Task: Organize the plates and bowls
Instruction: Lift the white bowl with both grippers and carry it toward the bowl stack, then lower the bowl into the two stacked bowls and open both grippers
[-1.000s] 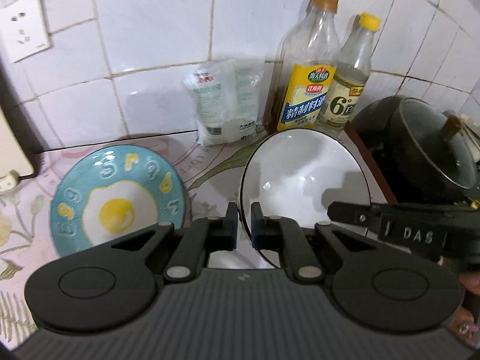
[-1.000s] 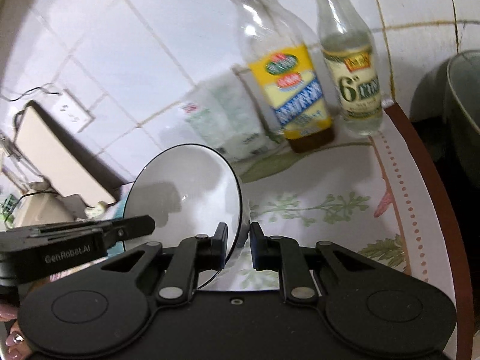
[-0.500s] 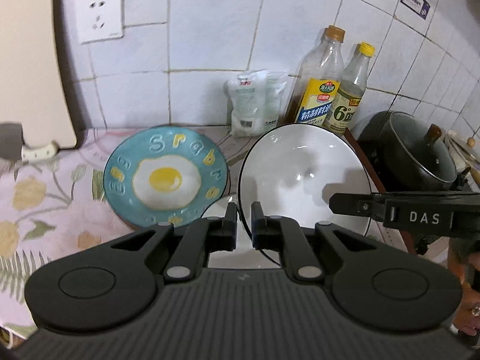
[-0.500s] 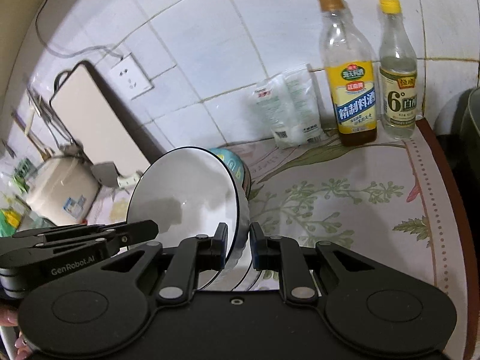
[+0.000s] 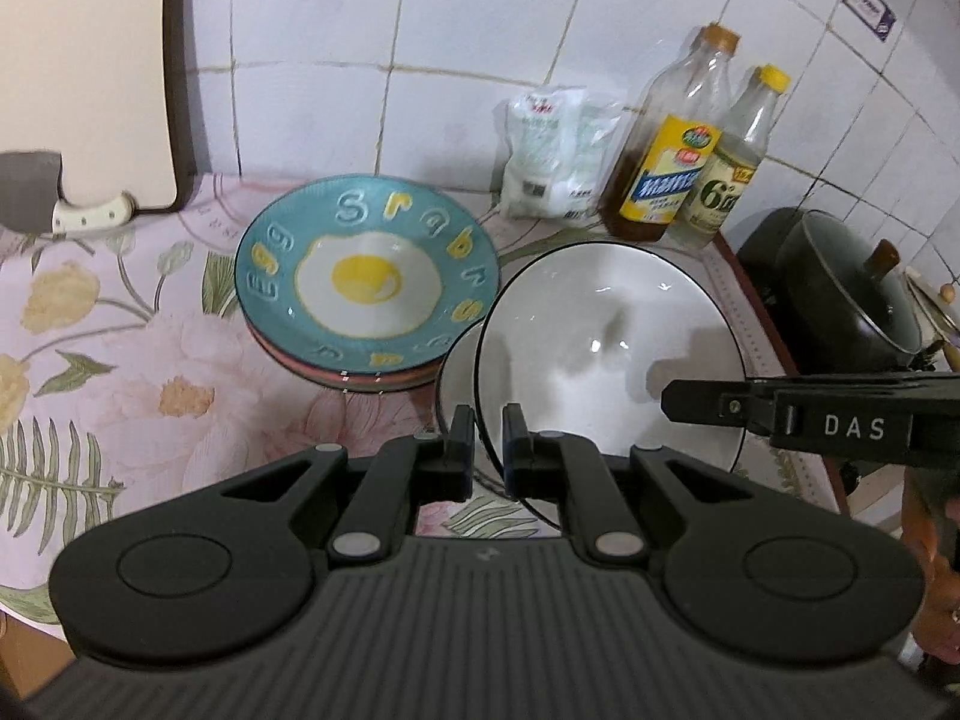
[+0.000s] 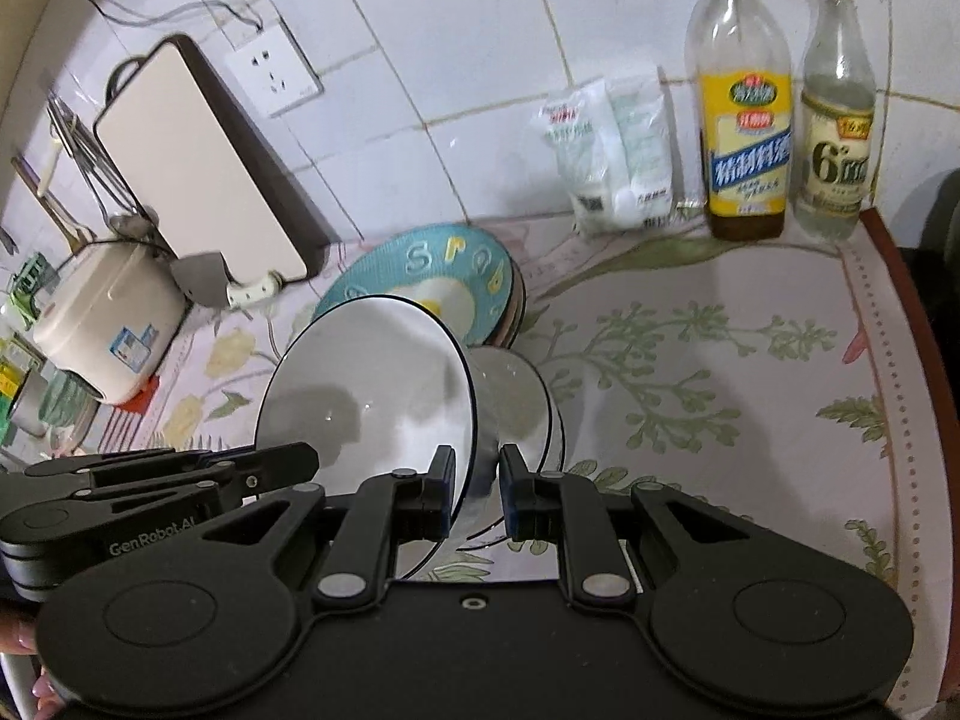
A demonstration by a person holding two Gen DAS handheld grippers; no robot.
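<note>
A white bowl with a black rim [image 5: 606, 354] [image 6: 372, 384] is held above the counter by both grippers. My left gripper [image 5: 487, 450] is shut on its left rim. My right gripper [image 6: 474, 489] is shut on its right rim. A second white bowl [image 6: 522, 402] [image 5: 456, 372] stands on the counter just under and behind the held one. A teal fried-egg plate [image 5: 366, 282] [image 6: 444, 276] tops a stack of plates to the left of the bowls.
Two bottles [image 5: 672, 168] [image 6: 744, 120] and a white bag [image 5: 552, 150] stand by the tiled wall. A dark lidded pot [image 5: 840, 288] is at the right. A cutting board [image 6: 198, 168], a cleaver [image 5: 36, 192] and a rice cooker [image 6: 102, 324] are at the left.
Both grippers have pulled back and risen with the white bowl. The second bowl and the plate stack beneath the egg plate have come into view.
</note>
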